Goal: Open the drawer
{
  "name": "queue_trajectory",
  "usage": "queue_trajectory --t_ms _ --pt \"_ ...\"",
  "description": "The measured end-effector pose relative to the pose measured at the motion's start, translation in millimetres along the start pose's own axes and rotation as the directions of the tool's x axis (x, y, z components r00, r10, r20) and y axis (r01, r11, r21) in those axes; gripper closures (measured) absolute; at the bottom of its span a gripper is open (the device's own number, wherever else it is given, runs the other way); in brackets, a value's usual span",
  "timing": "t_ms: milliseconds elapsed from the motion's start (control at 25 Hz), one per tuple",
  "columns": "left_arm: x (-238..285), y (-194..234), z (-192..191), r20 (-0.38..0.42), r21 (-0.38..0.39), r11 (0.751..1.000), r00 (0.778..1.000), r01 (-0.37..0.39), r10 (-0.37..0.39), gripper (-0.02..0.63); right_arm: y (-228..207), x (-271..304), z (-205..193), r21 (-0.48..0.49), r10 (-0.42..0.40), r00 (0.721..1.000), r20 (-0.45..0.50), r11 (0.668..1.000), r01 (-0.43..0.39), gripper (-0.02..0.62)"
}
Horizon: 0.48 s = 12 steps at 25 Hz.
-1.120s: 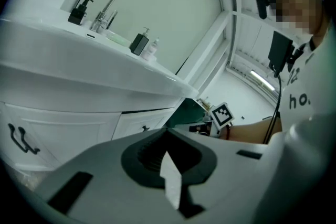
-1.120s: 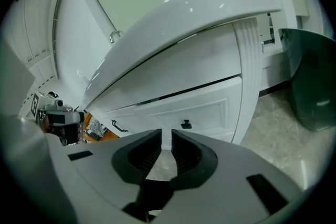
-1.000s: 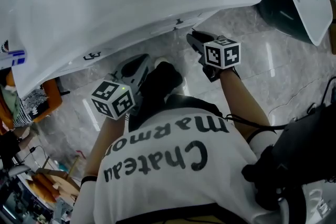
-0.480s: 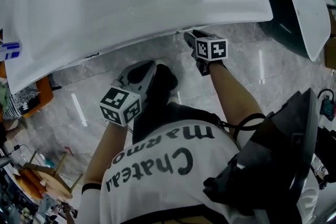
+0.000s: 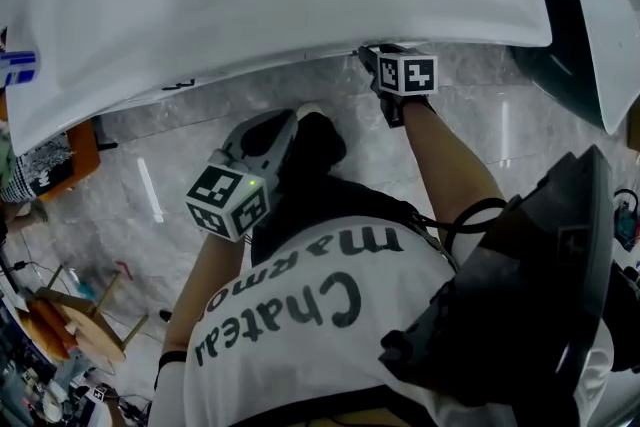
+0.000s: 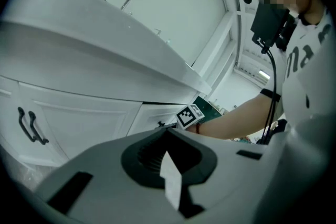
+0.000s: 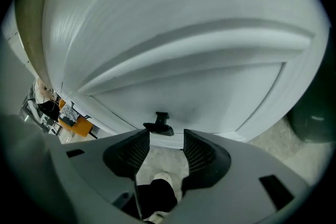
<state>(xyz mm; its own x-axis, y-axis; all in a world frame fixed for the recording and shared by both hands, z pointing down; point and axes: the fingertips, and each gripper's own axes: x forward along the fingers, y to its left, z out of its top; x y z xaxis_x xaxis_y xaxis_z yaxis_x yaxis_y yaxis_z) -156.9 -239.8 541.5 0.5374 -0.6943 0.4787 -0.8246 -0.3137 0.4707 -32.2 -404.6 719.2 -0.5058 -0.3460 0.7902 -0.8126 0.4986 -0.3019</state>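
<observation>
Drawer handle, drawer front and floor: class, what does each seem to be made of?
Drawer handle: probably black-painted metal; dark, thin, matte.
Drawer front: likely white painted wood or board; smooth, with moulded panel frame.
Floor: polished marble-look stone or tile; grey veining, bright reflections.

My left gripper point(image 5: 280, 123) point(image 6: 168, 135) sits low and close to my body, pointing forward and a little downward, with its marker cube point(image 5: 228, 201) on the end nearest me. The left gripper view shows its jaws pressed together with nothing in them. My left forearm point(image 5: 205, 270) is bare and bent at the elbow beside my torso. My right arm point(image 5: 452, 177) stretches further out ahead of me, and the right gripper point(image 5: 373, 58) point(image 7: 167, 136) tips steeply downward. Its jaws have just been opening and stand wide apart, ribbed pads point(image 7: 134, 152) facing each other, nothing between them. The two grippers are well apart.
</observation>
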Motion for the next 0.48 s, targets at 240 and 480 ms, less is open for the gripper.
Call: queue_trajectory --t_ms 240,480 --pt "-5.5 8.2 -3.2 0.016 -0.006 1.0 0.999 -0.031 0.031 0.603 -1.2 8.9 4.3 0.023 -0.029 0.999 0.031 0.999 0.028 0.397" --pt "-10.9 1.4 -3.7 0.009 -0.036 0.998 0.999 -0.045 0.046 0.603 5.0 8.5 1.9 0.058 -0.022 1.0 0.008 0.998 0.022 0.46"
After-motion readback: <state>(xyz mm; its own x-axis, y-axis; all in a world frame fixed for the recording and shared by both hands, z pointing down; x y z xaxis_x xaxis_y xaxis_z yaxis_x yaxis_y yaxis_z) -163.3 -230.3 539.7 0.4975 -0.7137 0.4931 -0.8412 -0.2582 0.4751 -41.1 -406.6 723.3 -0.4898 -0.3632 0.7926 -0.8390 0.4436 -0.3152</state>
